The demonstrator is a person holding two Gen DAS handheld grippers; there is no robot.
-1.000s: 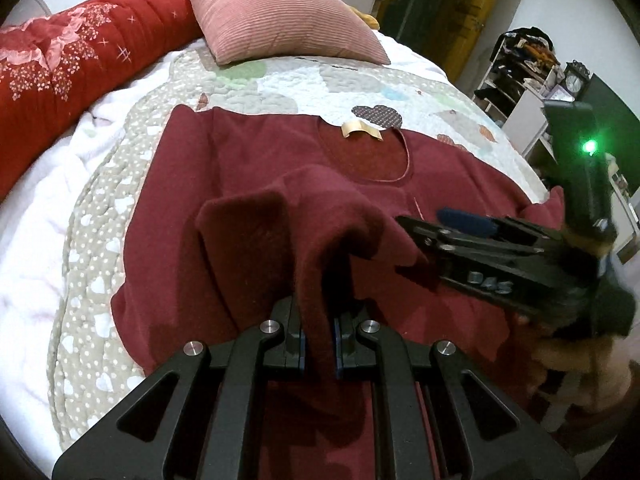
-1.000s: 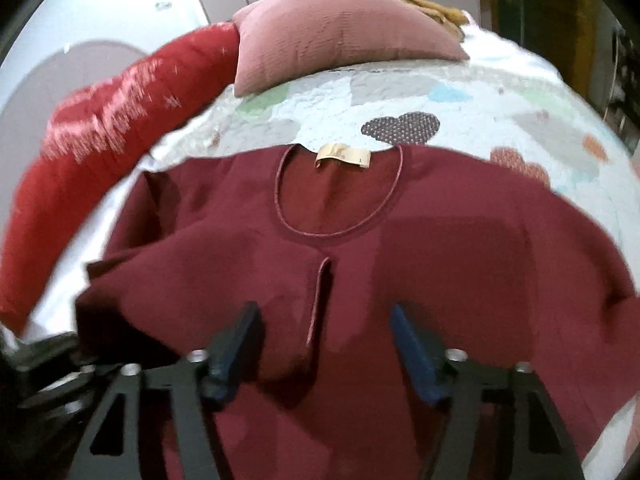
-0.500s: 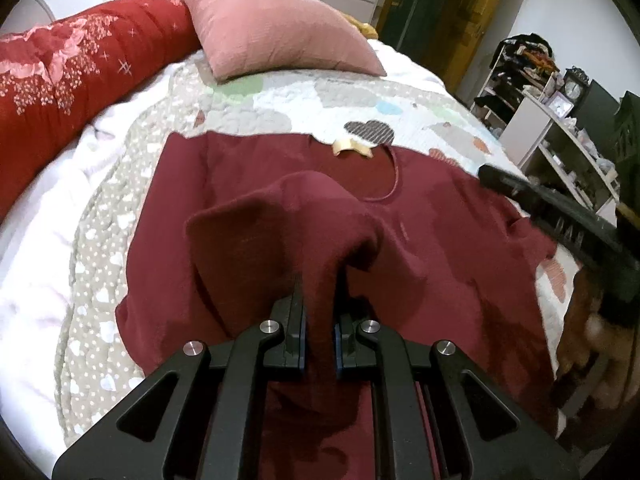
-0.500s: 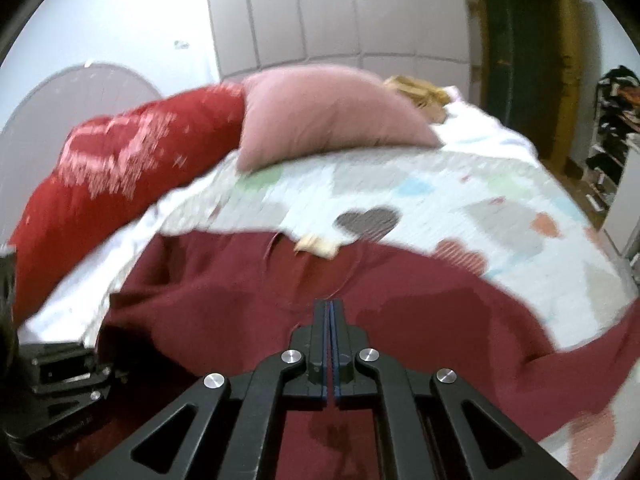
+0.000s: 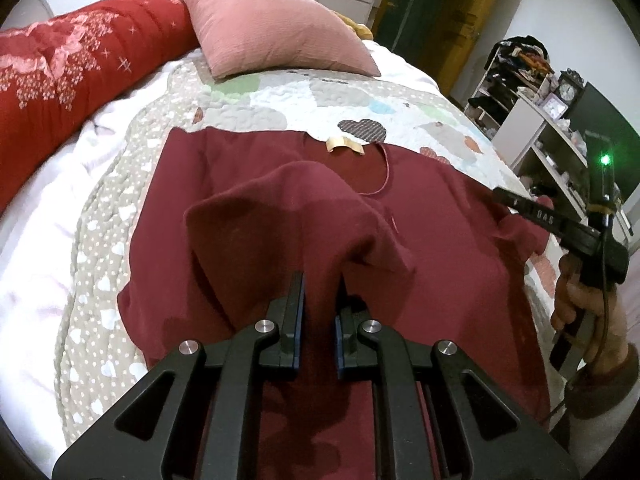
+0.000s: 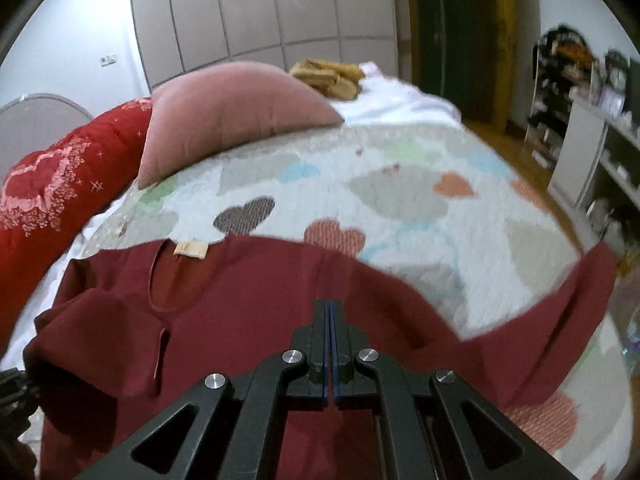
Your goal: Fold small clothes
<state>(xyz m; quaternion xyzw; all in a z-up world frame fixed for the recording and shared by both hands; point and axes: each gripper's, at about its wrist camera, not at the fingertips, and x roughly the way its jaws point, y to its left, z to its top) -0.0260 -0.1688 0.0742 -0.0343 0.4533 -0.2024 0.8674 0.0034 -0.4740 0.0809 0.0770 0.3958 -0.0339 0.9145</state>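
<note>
A dark red top lies front-up on the quilt, its neckline and tan label towards the pillow. My left gripper is shut on a bunched fold of the top and holds it raised over the body. My right gripper is shut with nothing between its fingers and hovers over the top's right side. In the left wrist view it is at the right edge, above the right sleeve. That sleeve lies spread out to the right.
The patchwork quilt covers the bed. A pink pillow and a red bolster lie at the head. A white shelf unit with clutter stands to the right of the bed.
My right gripper has shut and moved right, off the top's middle towards the right sleeve. My left gripper still holds the raised fold.
</note>
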